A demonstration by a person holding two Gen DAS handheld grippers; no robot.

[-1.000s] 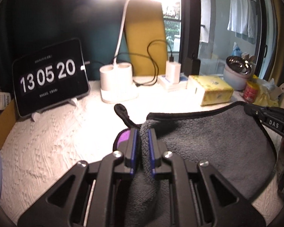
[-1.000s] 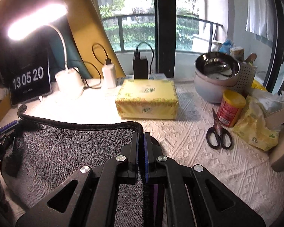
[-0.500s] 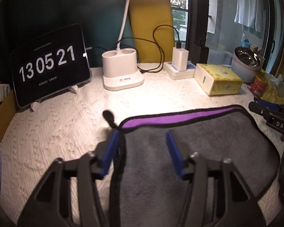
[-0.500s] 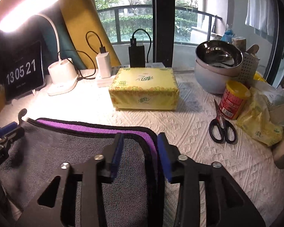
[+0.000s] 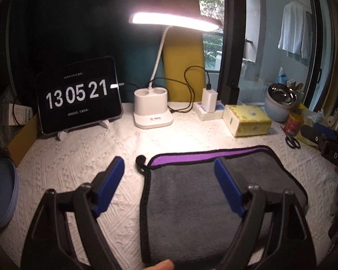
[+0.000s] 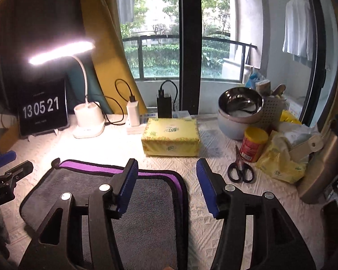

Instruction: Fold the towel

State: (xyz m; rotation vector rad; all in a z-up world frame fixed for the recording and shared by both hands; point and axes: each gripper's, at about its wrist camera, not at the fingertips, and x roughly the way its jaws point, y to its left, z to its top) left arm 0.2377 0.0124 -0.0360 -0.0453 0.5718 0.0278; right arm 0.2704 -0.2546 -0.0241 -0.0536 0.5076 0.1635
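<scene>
Both grippers have jaws wide apart, holding nothing. Folded grey towel [image 5: 191, 202] flat on tabletop [image 5: 78, 157]; left gripper [image 5: 169, 180] straddles its left edge, right gripper [image 6: 166, 177] its right edge.

The towel's [image 5: 191, 202] near edge is cut off by the frame, perhaps under the left claw [image 5: 169, 186].

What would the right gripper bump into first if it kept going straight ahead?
Probably the yellow tissue pack. The right gripper is open, over the folded gray towel's far right corner, and points at the pack across bare tablecloth. If it's held higher than it looks, it might pass over.
</scene>
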